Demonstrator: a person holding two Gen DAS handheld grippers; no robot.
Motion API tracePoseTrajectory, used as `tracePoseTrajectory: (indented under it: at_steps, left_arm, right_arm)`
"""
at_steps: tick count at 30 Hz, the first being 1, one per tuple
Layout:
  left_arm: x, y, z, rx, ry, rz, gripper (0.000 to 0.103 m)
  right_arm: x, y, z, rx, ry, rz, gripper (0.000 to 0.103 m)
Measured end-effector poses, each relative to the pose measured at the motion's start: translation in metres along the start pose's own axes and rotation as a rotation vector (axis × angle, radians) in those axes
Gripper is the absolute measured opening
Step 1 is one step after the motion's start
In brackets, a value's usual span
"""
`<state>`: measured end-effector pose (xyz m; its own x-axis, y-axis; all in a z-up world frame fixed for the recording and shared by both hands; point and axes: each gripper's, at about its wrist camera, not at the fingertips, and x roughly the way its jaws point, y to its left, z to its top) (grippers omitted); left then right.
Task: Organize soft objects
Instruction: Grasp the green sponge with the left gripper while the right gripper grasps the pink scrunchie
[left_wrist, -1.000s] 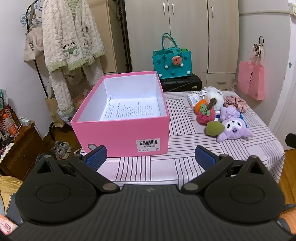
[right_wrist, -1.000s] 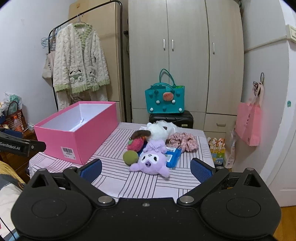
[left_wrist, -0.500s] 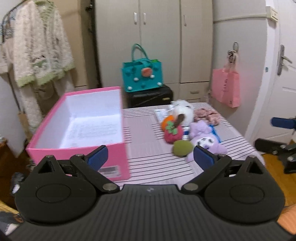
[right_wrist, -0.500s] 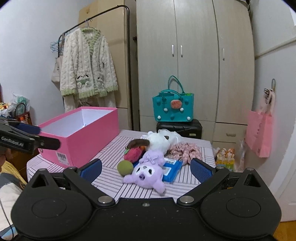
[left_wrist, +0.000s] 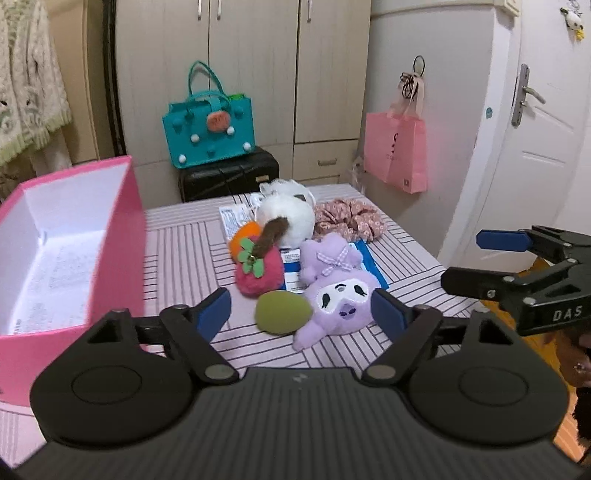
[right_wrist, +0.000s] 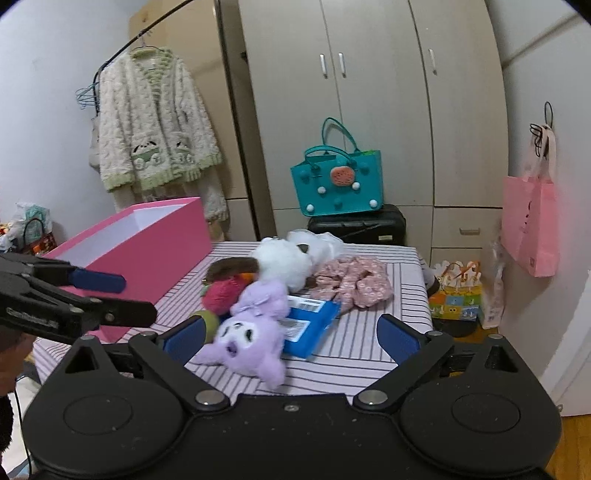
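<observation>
A heap of soft toys lies on the striped table (left_wrist: 184, 251): a purple plush (left_wrist: 340, 295), a green round one (left_wrist: 282, 312), a red strawberry (left_wrist: 258, 277), a white plush (left_wrist: 288, 218) and a pink scrunchie (left_wrist: 347, 218). My left gripper (left_wrist: 301, 314) hovers just short of the green and purple toys. Its jaws are closing, and the pads touch nothing. From the other side, my right gripper (right_wrist: 291, 338) stands open in front of the purple plush (right_wrist: 247, 332). The open pink box (left_wrist: 118, 236) stands to the left.
A blue packet (right_wrist: 310, 325) lies under the toys. Behind the table are a black suitcase (left_wrist: 229, 171) with a teal bag (left_wrist: 208, 129), and wardrobe doors. A pink bag (left_wrist: 397, 151) hangs on the right wall by a door. A cardigan (right_wrist: 155, 122) hangs on a rack.
The left view swung from the pink box over to the toy heap, and its jaws narrowed. The right gripper came closer to the toys. Each gripper now shows in the other's view.
</observation>
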<state>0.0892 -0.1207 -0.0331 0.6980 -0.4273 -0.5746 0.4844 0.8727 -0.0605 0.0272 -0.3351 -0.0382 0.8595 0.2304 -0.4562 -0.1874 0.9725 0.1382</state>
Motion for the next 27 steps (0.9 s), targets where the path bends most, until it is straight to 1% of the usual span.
tracePoseTrajectory:
  at_steps: [5, 7, 10, 14, 18, 19, 21, 24, 27]
  left_arm:
    - [0.037, 0.008, -0.003, -0.047, 0.07, -0.004, 0.069]
    - [0.046, 0.011, -0.005, -0.057, 0.085, 0.003, 0.064]
    - [0.057, 0.014, -0.01, -0.066, 0.093, 0.017, 0.062]
    - [0.067, 0.023, -0.013, -0.105, 0.103, -0.008, 0.059]
    - [0.072, 0.027, -0.014, -0.109, 0.096, -0.017, 0.052]
    - [0.073, 0.027, -0.014, -0.111, 0.096, -0.028, 0.05]
    - [0.075, 0.028, -0.014, -0.118, 0.101, -0.038, 0.05]
    - [0.077, 0.031, -0.014, -0.131, 0.106, -0.053, 0.05]
    - [0.082, 0.034, -0.014, -0.153, 0.112, -0.071, 0.052]
  right_arm:
    - [0.018, -0.011, -0.003, -0.021, 0.019, -0.035, 0.099]
    - [0.025, -0.015, -0.001, -0.037, 0.024, -0.042, 0.099]
    - [0.04, -0.027, 0.005, -0.022, 0.035, -0.022, 0.093]
    - [0.059, -0.04, 0.015, 0.012, 0.048, 0.01, 0.085]
    - [0.079, -0.046, 0.025, -0.027, 0.05, -0.008, 0.071]
    - [0.084, -0.047, 0.027, -0.037, 0.046, -0.019, 0.07]
    - [0.095, -0.051, 0.033, -0.052, 0.048, -0.032, 0.066]
    - [0.112, -0.058, 0.039, -0.063, 0.066, -0.041, 0.066]
    - [0.128, -0.064, 0.044, -0.079, 0.071, -0.07, 0.066]
